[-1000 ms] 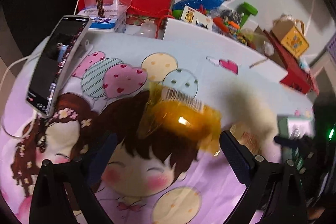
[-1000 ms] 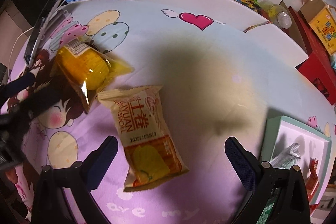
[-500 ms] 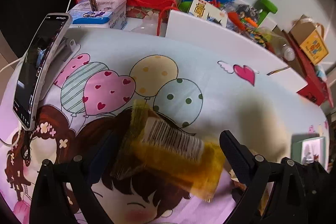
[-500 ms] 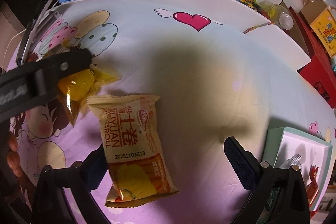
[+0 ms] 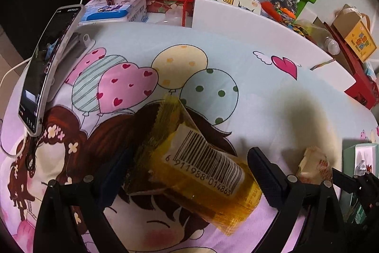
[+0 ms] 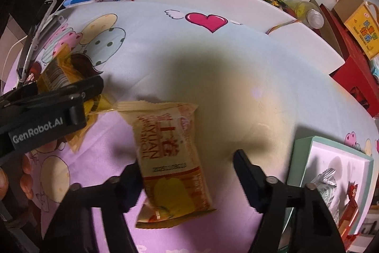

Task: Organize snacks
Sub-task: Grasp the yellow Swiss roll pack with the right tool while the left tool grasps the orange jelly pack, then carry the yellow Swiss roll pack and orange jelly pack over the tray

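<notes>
The counter [image 5: 272, 91] is spread with a cartoon cloth of balloons and a girl's face. Leaning at its left edge is a phone [image 5: 47, 77], and a teal box [image 6: 331, 172] sits at the right. Over the cloth the left tool [image 5: 187, 172] straddles an amber snack pack [image 5: 194, 172], barcode up, its pads beside the wrapper but not clamped on it. The right tool [image 6: 187, 172] is closing around a cream-and-orange roll packet [image 6: 173, 163]; its left pad is at the wrapper, the right pad still clear.
</notes>
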Available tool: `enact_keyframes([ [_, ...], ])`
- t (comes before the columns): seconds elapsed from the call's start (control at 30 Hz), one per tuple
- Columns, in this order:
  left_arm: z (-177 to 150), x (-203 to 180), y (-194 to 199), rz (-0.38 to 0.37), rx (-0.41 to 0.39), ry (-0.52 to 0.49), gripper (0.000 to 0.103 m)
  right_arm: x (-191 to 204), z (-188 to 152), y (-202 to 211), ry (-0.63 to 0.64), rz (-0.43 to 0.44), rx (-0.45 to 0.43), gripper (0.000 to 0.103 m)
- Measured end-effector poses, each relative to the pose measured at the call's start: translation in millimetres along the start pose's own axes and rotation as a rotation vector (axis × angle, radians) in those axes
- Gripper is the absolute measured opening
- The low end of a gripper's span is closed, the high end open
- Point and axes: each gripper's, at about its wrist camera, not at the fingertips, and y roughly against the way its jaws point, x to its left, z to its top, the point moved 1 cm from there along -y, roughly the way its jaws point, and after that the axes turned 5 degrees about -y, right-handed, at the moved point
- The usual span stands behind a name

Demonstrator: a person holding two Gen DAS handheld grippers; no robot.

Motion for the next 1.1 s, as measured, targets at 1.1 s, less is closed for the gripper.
enact_keyframes([
  [1.1, -59, -14, 44, -0.070, -0.035, 0.078, 0.072, 3, -35, 47, 0.015, 0.000, -0.043, 0.039],
])
